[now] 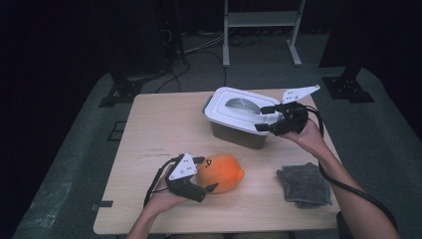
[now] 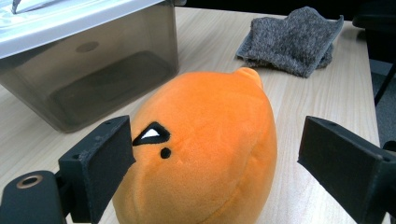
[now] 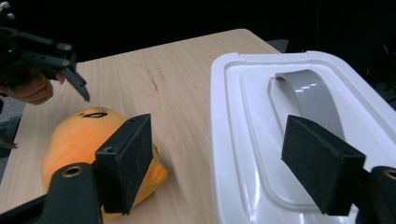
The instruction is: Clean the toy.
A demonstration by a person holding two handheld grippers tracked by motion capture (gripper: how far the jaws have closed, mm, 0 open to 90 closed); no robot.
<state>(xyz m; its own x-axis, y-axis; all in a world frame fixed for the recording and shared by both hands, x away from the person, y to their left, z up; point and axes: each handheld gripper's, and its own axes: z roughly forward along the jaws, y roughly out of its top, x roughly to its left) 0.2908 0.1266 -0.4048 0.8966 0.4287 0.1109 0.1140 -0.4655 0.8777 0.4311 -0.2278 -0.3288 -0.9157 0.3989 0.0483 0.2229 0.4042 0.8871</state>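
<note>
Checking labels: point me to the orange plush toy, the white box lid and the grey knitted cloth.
orange plush toy (image 1: 225, 171): high view, middle of its body.
white plastic box lid (image 3: 243, 140): right gripper view, flat part left of the handle.
grey knitted cloth (image 2: 292, 39): left gripper view, centre of the folded fabric.

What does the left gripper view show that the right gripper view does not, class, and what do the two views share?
Left gripper view: the folded grey cloth on the table, and the box's smoky see-through side wall. The left gripper has open jaws on either side of the toy.

Right gripper view: the box's white lid from above with its grey handle, and the person's hand holding the other gripper.

Both: the orange plush toy with its stitched black eye, and the wooden table.
</note>
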